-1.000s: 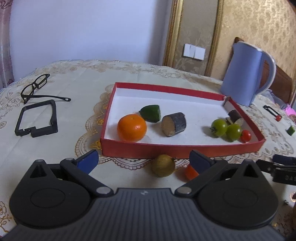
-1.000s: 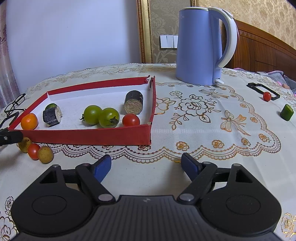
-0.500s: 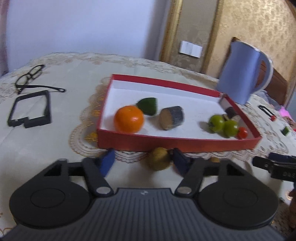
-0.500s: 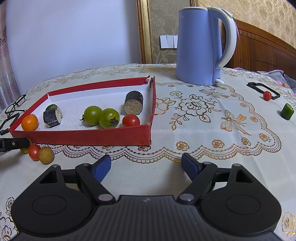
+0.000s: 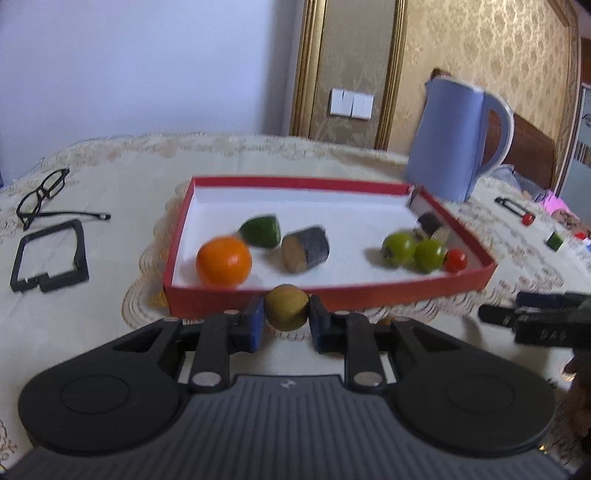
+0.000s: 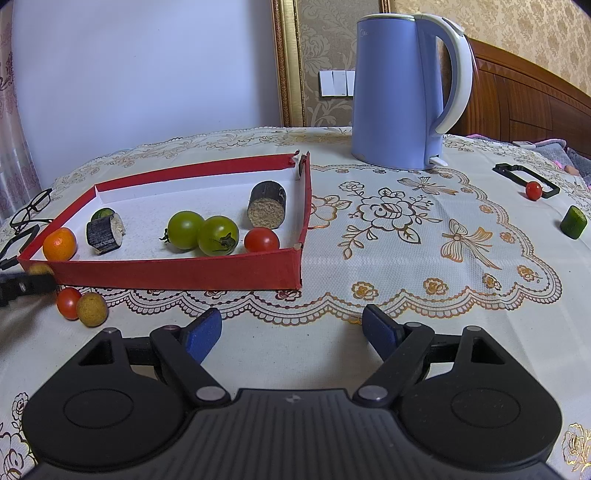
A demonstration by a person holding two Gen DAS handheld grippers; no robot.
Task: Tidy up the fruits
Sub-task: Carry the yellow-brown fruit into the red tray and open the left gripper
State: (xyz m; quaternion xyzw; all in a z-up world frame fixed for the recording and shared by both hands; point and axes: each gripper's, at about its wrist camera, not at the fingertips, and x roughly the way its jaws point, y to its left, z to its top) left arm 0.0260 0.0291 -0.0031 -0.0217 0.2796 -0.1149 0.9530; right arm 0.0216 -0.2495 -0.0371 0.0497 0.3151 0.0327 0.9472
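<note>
Lace-patterned cloth covers the table [image 6: 406,258]. Just outside the near wall of the red box [image 5: 369,291], a brownish-yellow round fruit [image 5: 286,307] sits squeezed between the blue pads [image 5: 255,325] of the left gripper [image 5: 286,325], whose jaws have just closed onto it. Inside the box lie an orange [image 5: 223,260], green tomatoes [image 5: 399,248] and a cherry tomato [image 5: 455,260]. Nearer the table's front edge, the right gripper [image 6: 291,334] hangs spread wide with nothing between its fingers.

Home bedroom, wooden headboard [image 6: 524,96], damask wallpaper [image 6: 517,26], lace tablecloth [image 6: 406,236]
</note>
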